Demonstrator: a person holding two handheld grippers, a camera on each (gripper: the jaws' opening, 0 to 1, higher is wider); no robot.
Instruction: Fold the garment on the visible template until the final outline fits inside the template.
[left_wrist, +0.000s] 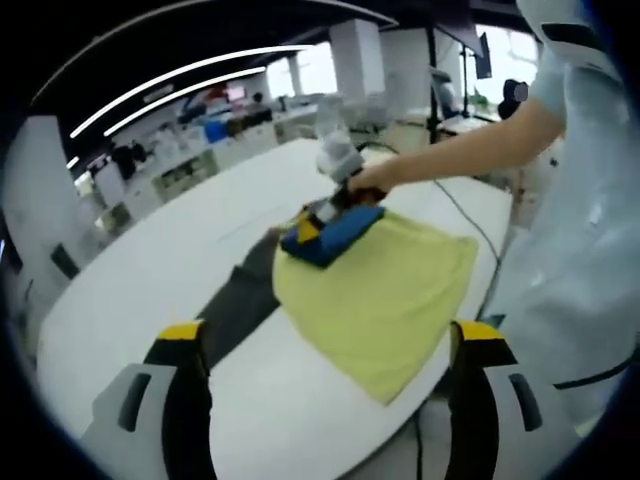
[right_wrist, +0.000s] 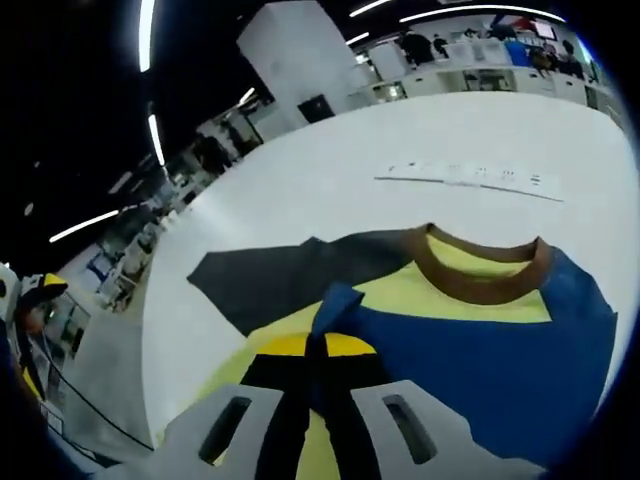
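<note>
On table (left_wrist: 120, 300) | right gripper (right_wrist: 318, 362) pinching shirt (right_wrist: 480, 330) | left gripper (left_wrist: 330, 345) agape

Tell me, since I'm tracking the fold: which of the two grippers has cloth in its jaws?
The right gripper, its yellow-tipped jaws shut on a blue fold of the garment. The left gripper stands open, jaws wide apart above the white table, gripping nothing.
</note>
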